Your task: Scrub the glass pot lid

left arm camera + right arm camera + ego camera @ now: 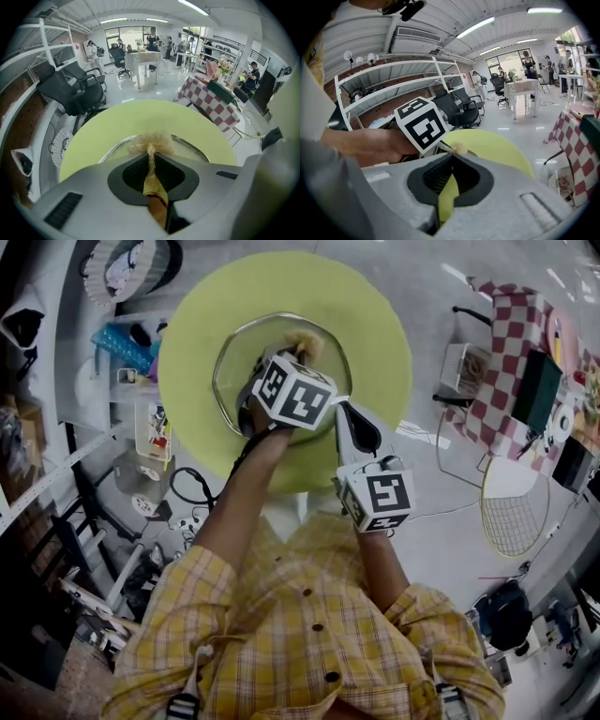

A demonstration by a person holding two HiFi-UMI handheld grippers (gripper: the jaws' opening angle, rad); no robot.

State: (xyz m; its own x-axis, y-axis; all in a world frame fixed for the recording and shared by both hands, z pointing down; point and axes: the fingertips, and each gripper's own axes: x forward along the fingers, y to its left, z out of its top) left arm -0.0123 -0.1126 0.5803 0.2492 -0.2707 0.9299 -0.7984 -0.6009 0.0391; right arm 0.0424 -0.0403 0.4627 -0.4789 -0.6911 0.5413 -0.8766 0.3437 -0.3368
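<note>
The glass pot lid (239, 362) with a metal rim lies on a round yellow-green table (375, 324). My left gripper (296, 354) hangs over the lid, shut on the gold handle of a fluffy golden scrubber (306, 340). In the left gripper view the scrubber's tuft (151, 142) rests on the lid (193, 147) just past the jaws of the left gripper (151, 155). My right gripper (345, 411) is at the lid's near right rim, and its jaws look shut on that rim. In the right gripper view the right gripper (451, 154) points at the scrubber (460, 149).
A table with a red checked cloth (511, 362) stands to the right, with a wire rack (514, 507) on the floor near it. Shelves and loose clutter (150, 427) fill the left side. Black office chairs (77, 89) stand beyond the round table.
</note>
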